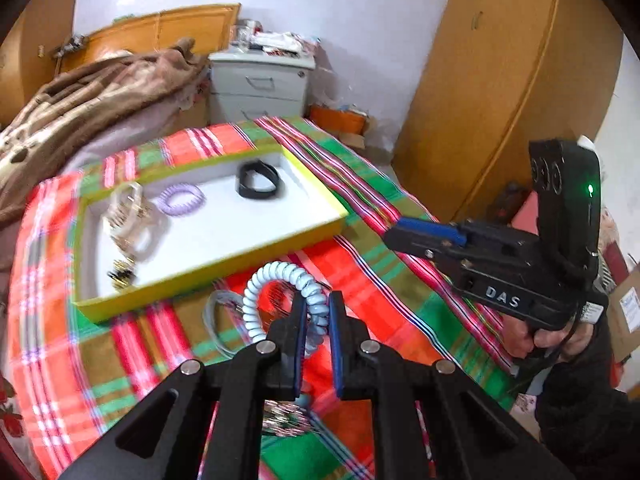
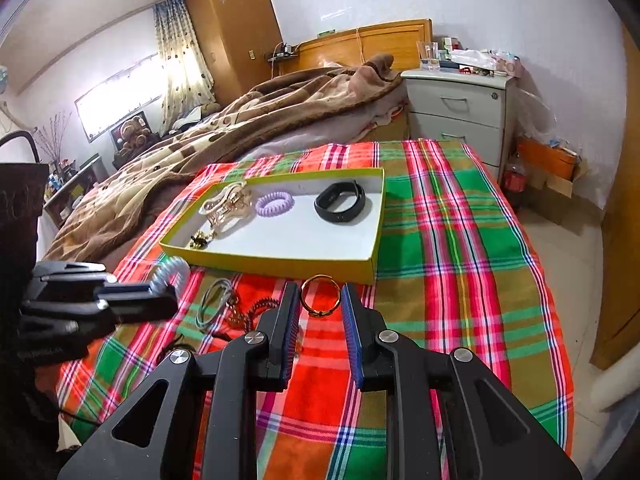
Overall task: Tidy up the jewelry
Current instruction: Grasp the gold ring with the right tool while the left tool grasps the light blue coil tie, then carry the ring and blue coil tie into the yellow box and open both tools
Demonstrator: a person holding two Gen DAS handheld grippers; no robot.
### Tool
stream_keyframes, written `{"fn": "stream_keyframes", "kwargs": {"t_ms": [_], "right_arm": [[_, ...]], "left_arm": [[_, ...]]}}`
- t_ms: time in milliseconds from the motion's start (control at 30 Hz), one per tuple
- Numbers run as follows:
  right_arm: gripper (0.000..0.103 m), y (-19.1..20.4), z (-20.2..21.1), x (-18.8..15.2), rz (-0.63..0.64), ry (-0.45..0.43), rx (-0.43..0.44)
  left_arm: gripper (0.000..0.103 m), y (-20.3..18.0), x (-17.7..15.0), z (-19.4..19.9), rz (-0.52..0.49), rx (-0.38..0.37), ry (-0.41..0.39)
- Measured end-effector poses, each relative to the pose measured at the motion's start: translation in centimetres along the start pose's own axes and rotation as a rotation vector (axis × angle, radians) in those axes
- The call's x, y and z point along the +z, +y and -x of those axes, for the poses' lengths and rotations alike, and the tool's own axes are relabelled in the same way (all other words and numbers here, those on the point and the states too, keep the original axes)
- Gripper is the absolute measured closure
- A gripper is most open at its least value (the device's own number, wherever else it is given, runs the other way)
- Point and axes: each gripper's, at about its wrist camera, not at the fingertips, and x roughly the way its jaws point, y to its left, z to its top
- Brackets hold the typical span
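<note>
Left tool: clenched on pale-blue coil band, lifted over the plaid cloth; light, springy, best pinched across its coil. Right tool: grasping gold ring; stiff, slippery. Beyond: yellow tray with black wristband, lilac coil.

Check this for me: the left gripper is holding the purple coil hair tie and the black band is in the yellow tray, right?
Not quite. The left gripper holds the pale blue coil hair tie; the purple one lies in the yellow tray beside the black band, as the right wrist view shows.
</note>
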Motion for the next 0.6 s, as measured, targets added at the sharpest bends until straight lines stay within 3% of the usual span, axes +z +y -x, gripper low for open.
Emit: {"fn": "stream_keyframes", "kwargs": {"t_ms": [300,600], "right_arm": [[0.081,0.7,-1.3,2.9,0.039,-0.015,-0.035],[0.081,0.7,-5.9,5.6,0.065,0.046,-0.059]], "left_arm": [[0.092,3.2,3.0,0.7,0.022,0.064,-0.040],[0.092,7.0,6.0,-2.8,0.060,0.097,-0.001]]}}
